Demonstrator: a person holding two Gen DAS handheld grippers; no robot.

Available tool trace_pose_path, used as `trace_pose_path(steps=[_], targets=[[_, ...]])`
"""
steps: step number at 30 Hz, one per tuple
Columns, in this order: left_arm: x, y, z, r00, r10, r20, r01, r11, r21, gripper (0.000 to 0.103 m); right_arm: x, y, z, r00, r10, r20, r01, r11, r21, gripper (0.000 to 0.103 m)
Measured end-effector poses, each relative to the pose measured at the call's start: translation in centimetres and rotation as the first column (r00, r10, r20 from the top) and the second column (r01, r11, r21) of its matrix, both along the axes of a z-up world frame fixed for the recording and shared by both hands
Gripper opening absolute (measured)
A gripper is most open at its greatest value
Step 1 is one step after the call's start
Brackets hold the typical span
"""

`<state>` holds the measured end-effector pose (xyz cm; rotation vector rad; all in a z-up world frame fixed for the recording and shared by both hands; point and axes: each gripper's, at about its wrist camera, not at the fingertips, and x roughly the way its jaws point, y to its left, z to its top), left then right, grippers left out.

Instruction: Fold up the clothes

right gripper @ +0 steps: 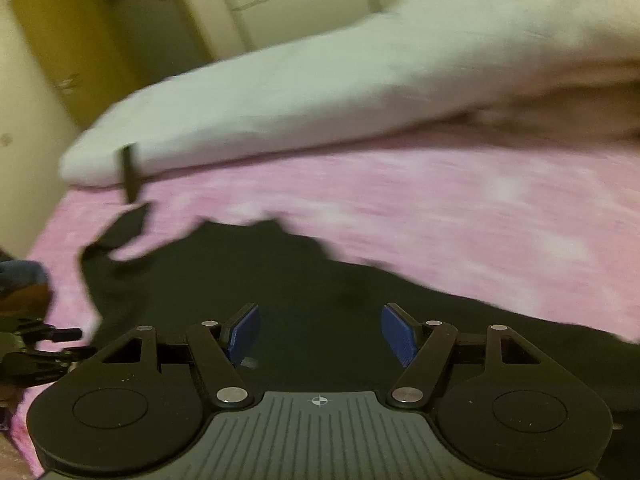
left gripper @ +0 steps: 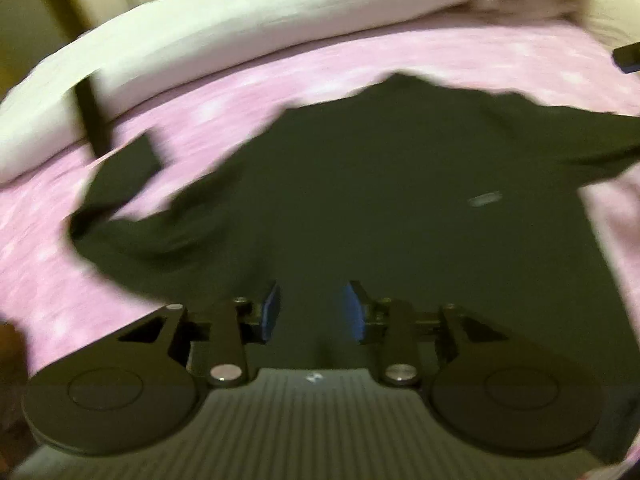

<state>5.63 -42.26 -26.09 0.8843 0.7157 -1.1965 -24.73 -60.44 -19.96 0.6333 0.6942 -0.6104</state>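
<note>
A dark long-sleeved top (left gripper: 360, 200) lies spread on a pink bedsheet (left gripper: 200, 120), front up, with a small pale logo (left gripper: 484, 199) on its chest and its sleeves out to both sides. My left gripper (left gripper: 312, 308) is open and empty, hovering over the top's lower part. In the right wrist view the same top (right gripper: 280, 300) lies below my right gripper (right gripper: 318, 334), which is open wide and empty. Both views are blurred by motion. The left gripper's body shows at the left edge of the right wrist view (right gripper: 36, 348).
A white duvet (left gripper: 240, 28) is bunched along the far side of the bed; it also shows in the right wrist view (right gripper: 360, 80). A thin black strap (left gripper: 94, 116) hangs over it. Cupboards (right gripper: 80, 40) stand beyond the bed. The pink sheet (right gripper: 440, 208) stretches to the right.
</note>
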Motion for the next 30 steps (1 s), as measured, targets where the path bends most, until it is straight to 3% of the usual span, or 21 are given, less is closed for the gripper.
trace_pose_path(steps=[4, 8, 11, 14, 17, 18, 19, 21, 25, 27, 29, 30], targets=[[11.1, 1.7, -1.1, 0.998, 0.006, 0.055, -0.003, 0.999, -0.05, 0.037, 11.8, 5.3, 0.1, 0.999, 0.051, -0.01, -0.051, 0.997, -0.06, 0.07], [19.9, -0.3, -2.5, 0.995, -0.037, 0.095, 0.048, 0.993, -0.112, 0.038, 20.9, 9.6, -3.0, 0.997, 0.04, -0.071, -0.043, 0.998, -0.037, 0.07], [22.3, -3.2, -4.2, 0.975, -0.145, 0.168, 0.164, 0.981, -0.108, 0.041, 26.6, 11.6, -4.5, 0.994, 0.05, -0.099, -0.055, 0.997, -0.046, 0.07], [23.5, -6.6, -7.1, 0.925, -0.268, 0.27, 0.286, 0.958, -0.03, 0.04, 30.4, 11.9, -5.9, 0.992, 0.05, -0.112, -0.055, 0.998, -0.042, 0.07], [23.8, -9.0, -9.5, 0.885, -0.345, 0.312, 0.355, 0.935, 0.028, 0.038, 33.2, 11.4, -7.0, 0.994, 0.042, -0.106, -0.048, 0.998, -0.048, 0.07], [23.9, -9.8, -10.2, 0.877, -0.362, 0.316, 0.367, 0.929, 0.048, 0.035, 34.0, 11.3, -7.4, 0.994, 0.04, -0.103, -0.046, 0.998, -0.051, 0.07], [24.0, -10.3, -10.7, 0.875, -0.372, 0.311, 0.374, 0.926, 0.057, 0.021, 34.6, 11.4, -7.6, 0.994, 0.041, -0.103, -0.047, 0.997, -0.056, 0.07], [24.5, -10.9, -10.9, 0.884, -0.367, 0.289, 0.372, 0.927, 0.039, 0.006, 35.6, 11.5, -8.1, 0.993, 0.058, -0.106, -0.065, 0.996, -0.065, 0.07], [27.8, -9.6, -8.2, 0.958, -0.216, 0.188, 0.24, 0.964, -0.117, 0.005, 36.4, 12.1, -8.4, 0.99, 0.075, -0.117, -0.087, 0.991, -0.099, 0.07], [30.0, -7.6, -6.5, 0.988, -0.09, 0.124, 0.112, 0.977, -0.181, 0.005, 36.5, 12.1, -8.6, 0.989, 0.091, -0.117, -0.101, 0.992, -0.077, 0.07], [32.7, -4.4, -4.9, 0.996, 0.076, 0.04, -0.066, 0.975, -0.214, 0.005, 36.9, 12.1, -9.0, 0.988, 0.103, -0.116, -0.109, 0.993, -0.049, 0.07], [33.9, -2.7, -4.6, 0.987, 0.16, 0.004, -0.155, 0.966, -0.207, 0.007, 37.3, 12.1, -9.2, 0.987, 0.11, -0.117, -0.115, 0.993, -0.039, 0.07]])
